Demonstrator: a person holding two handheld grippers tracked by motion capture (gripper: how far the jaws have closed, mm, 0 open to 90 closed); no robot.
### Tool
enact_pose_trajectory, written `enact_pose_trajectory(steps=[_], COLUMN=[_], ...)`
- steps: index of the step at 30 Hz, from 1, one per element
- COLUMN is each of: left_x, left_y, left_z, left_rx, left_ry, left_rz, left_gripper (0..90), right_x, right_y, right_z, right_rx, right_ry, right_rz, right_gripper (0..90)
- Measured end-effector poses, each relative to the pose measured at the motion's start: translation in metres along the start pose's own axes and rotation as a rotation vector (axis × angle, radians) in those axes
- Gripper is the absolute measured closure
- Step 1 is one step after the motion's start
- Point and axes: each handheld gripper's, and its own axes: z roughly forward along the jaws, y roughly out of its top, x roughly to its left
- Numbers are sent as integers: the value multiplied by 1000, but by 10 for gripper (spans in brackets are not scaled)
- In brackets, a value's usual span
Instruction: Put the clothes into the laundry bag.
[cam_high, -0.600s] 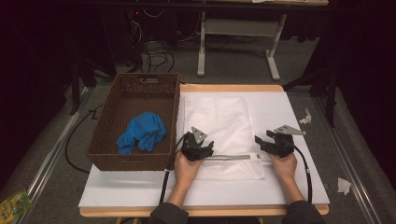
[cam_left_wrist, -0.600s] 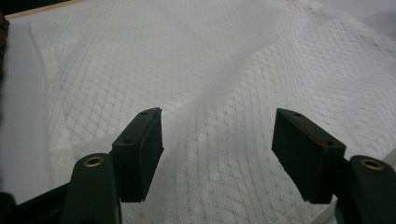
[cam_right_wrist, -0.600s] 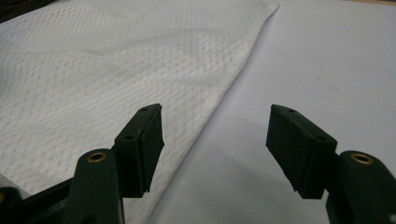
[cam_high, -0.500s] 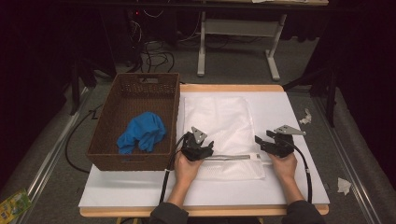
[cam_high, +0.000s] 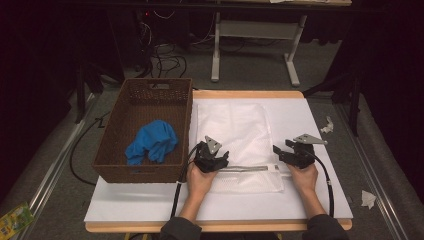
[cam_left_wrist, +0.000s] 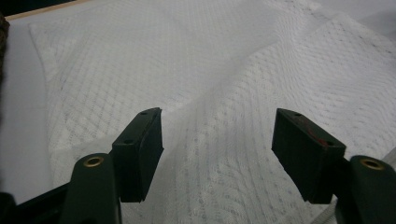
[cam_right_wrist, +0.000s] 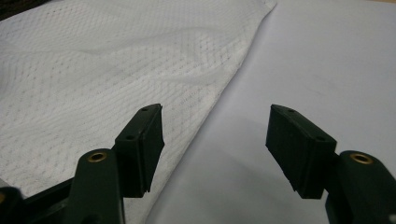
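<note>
White mesh zip-up laundry bag (cam_high: 235, 135): we are hovering at its near edge, nothing gripped.
Left gripper (cam_high: 216, 159) at nine o'clock, right gripper (cam_high: 284, 150) at three, both gaping empty; lifting remains.

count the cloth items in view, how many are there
2. A blue cloth lies bunched inside the brown wicker basket. A white mesh bag lies flat on the white table right of the basket. More could be hidden under the blue cloth.
</note>
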Motion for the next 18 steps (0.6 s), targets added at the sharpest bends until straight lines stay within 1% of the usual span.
enact_pose_trajectory(steps=[1, 2, 3, 4, 7, 11, 17, 18], left_x=[0, 0, 0, 0, 0, 0, 0, 0], left_y=[0, 0, 0, 0, 0, 0, 0, 0], left_z=[0, 0, 0, 0, 0, 0, 0, 0], left_rx=[0, 0, 0, -2, -3, -6, -5, -5], left_ry=[-2, -2, -2, -1, 0, 0, 3, 3], left_rz=[-3, -3, -2, -5, -5, -4, -6, -5], left_gripper=[339, 339, 339, 338, 339, 338, 348, 348], right_x=[1, 1, 2, 3, 3, 0, -1, -1], right_y=[1, 1, 1, 1, 1, 2, 2, 3], right_z=[1, 1, 2, 3, 3, 1, 0, 0], right_rx=[12, 12, 23, 29, 32, 17, 12, 8], right_ry=[-11, -11, -15, -20, -18, -2, 20, 48], right_rz=[-9, -9, -13, -27, -25, 4, -1, 16], right_gripper=[378, 378, 378, 378, 378, 382, 387, 394])
